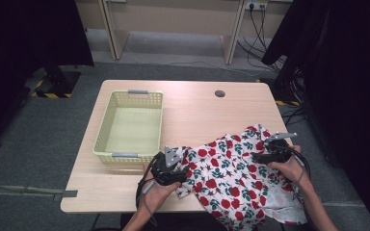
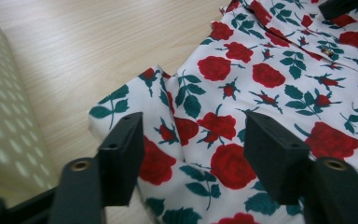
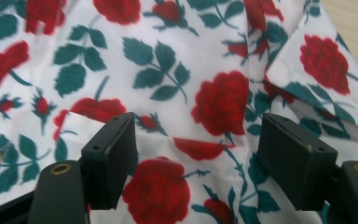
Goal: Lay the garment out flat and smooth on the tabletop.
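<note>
The cloth [image 1: 233, 175] is being spread between both grippers, jaws parted and holding nothing: left gripper [image 1: 173, 174] at its near-left edge, right gripper [image 1: 262, 156] at its far-right; the basket [image 1: 105, 126] is lying far-left.

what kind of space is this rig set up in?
Probably a lab or data-collection bay, not a home: a lone wooden table on grey carpet, black curtains hung on both sides, cables running to a wall socket behind. A person works a rose-print cloth beside a basket.
</note>
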`<state>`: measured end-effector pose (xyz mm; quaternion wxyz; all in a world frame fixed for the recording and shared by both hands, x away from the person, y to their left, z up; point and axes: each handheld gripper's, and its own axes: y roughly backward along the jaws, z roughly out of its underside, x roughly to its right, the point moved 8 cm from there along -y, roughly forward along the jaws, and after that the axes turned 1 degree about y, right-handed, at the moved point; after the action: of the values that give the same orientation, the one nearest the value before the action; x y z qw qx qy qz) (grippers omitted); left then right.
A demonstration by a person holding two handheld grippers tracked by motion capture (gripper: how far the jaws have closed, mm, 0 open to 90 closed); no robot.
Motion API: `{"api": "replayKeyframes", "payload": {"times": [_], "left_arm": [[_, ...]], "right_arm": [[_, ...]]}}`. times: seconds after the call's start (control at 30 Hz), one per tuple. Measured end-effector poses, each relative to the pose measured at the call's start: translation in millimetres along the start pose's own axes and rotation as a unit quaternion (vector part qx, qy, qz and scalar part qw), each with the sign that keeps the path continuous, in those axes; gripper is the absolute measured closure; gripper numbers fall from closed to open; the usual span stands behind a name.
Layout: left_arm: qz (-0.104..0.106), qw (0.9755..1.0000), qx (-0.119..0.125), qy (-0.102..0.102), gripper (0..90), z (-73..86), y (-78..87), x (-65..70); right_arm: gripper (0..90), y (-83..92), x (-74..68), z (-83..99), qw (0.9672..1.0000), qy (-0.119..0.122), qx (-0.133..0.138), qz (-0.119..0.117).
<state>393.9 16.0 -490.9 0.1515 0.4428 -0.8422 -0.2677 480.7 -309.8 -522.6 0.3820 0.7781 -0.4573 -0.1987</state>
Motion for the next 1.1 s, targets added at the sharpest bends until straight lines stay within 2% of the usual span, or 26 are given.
{"api": "replayKeyframes", "payload": {"times": [0.1,0.2,0.27,0.33,0.4,0.5,0.53,0.57,0.67,0.73,0.87,1.1], "left_arm": [[0.008,1.0000,0.003,-0.002,32.5,-9.4,-9.1,7.8],[0.014,0.9997,-0.008,-0.018,31.2,-13.1,-23.4,18.6],[0.027,0.9994,-0.011,-0.016,30.6,-14.9,-33.3,27.5],[0.037,0.9986,-0.026,-0.026,30.5,-12.8,-44.7,34.6],[0.042,0.9976,-0.047,-0.028,30.0,-8.3,-55.8,36.1],[0.029,0.9969,-0.068,-0.027,29.5,1.4,-68.9,28.3],[0.035,0.9975,-0.059,-0.018,29.2,1.9,-70.3,25.3],[0.032,0.9975,-0.060,-0.018,31.3,1.5,-70.0,21.7],[0.001,0.9974,-0.066,-0.031,32.9,-0.5,-69.1,10.2],[-0.009,0.9978,-0.060,-0.026,32.9,-1.4,-70.6,5.4],[-0.035,0.9964,-0.067,-0.040,33.0,-6.9,-75.0,-3.7],[-0.045,0.9963,-0.071,-0.019,33.2,-16.8,-88.4,-21.7]], "right_arm": [[27.8,3.6,-6.2,-5.1,0.9998,0.006,0.017,-0.012],[27.1,6.9,-17.5,-9.1,0.9992,0.020,0.020,-0.028],[26.8,8.5,-23.7,-10.2,0.9989,0.026,0.020,-0.034],[26.6,6.8,-27.7,-8.9,0.9985,0.035,0.015,-0.040],[26.2,3.2,-30.5,-5.4,0.9983,0.039,0.006,-0.043],[24.4,-4.6,-31.4,0.3,0.9983,0.037,0.003,-0.044],[24.5,-5.9,-32.2,-0.2,0.9985,0.034,0.012,-0.042],[24.6,-6.2,-32.3,-0.4,0.9986,0.033,0.013,-0.038],[24.6,-7.8,-34.0,-2.5,0.9990,0.028,0.013,-0.033],[24.6,-9.4,-35.2,-5.3,0.9994,0.022,0.005,-0.027],[24.6,-14.6,-40.0,-11.2,0.9998,0.010,0.009,-0.015],[24.8,-20.1,-47.7,-19.3,0.9999,0.008,-0.002,-0.009]]}}
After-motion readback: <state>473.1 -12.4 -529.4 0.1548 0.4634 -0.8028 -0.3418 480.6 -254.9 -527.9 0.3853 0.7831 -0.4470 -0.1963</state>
